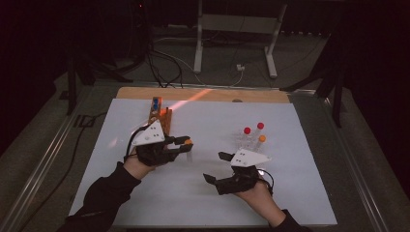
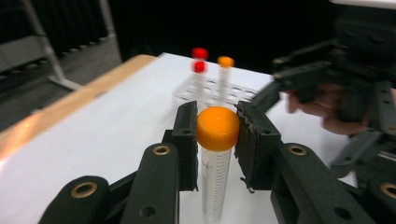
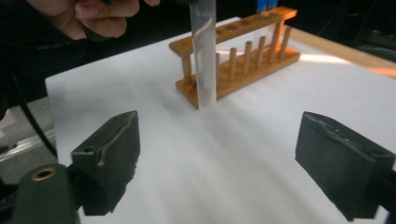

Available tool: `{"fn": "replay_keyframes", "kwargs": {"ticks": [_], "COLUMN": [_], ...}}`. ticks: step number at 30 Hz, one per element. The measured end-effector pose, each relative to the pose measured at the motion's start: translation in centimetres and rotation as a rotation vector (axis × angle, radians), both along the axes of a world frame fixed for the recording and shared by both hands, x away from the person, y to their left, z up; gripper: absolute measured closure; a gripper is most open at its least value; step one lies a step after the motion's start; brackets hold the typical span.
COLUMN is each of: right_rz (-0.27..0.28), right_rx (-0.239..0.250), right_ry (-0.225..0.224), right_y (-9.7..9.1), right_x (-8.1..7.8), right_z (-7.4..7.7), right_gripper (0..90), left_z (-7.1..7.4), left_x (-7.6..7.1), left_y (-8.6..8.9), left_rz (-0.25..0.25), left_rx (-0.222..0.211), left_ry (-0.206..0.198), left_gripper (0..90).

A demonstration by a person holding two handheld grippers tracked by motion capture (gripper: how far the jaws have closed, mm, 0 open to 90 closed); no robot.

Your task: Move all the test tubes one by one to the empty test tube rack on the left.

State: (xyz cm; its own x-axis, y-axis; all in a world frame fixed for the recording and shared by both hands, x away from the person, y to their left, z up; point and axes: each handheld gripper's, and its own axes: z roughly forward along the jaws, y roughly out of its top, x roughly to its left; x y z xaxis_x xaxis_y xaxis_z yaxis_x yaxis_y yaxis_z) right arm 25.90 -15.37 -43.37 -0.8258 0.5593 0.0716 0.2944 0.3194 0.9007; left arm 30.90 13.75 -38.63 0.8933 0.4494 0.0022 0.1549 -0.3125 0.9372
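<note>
Left gripper (image 2: 217, 135) is pinching a clear plastic tube (image 2: 215, 179) with an orange cap (image 2: 217, 128), both pads pressed on the cap's sides. The tube hangs upright, lifted off the white table (image 1: 290, 183), its lower end just above the surface in the right gripper view. In the high view the left gripper (image 1: 186, 142) sits left of centre, jaws pointing right, the cap (image 1: 188, 141) showing between the tips.

Right gripper (image 3: 224, 158) is spread wide, nothing between its jaws, pads well apart over bare table. In the high view it (image 1: 216, 166) sits at lower right of centre, jaws pointing left toward the held tube, near it but not touching.

A wooden rack (image 1: 163, 118) stands behind the left gripper near the far-left part of the table, holding something with a blue top (image 1: 155, 102). In the right gripper view the rack (image 3: 238, 65) is just behind the hanging tube (image 3: 204, 56).

A clear rack (image 1: 246, 142) stands to the right of centre, beyond the right gripper, with 3 capped tubes upright in it: 2 red caps (image 1: 247, 130) and 1 orange (image 1: 262, 138). The left gripper view shows the same rack (image 2: 210, 88) behind the held cap, blurred.
</note>
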Motion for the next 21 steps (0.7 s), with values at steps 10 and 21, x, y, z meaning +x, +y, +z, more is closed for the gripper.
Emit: {"fn": "replay_keyframes", "kwargs": {"ticks": [10,21], "right_rz": [0.026,0.022], "right_rx": [0.029,0.025], "right_ry": [0.010,0.001], "right_y": [-0.4,-0.4], "right_x": [0.0,-0.2], "right_z": [0.3,0.4], "right_gripper": [1.1,1.2], "left_z": [2.7,2.3], "left_x": [2.8,5.7], "left_y": [3.6,5.9], "left_rz": [0.144,0.266], "left_rx": [-0.032,-0.023], "left_ry": [-0.033,-0.025], "left_gripper": [71.8,71.8]}}
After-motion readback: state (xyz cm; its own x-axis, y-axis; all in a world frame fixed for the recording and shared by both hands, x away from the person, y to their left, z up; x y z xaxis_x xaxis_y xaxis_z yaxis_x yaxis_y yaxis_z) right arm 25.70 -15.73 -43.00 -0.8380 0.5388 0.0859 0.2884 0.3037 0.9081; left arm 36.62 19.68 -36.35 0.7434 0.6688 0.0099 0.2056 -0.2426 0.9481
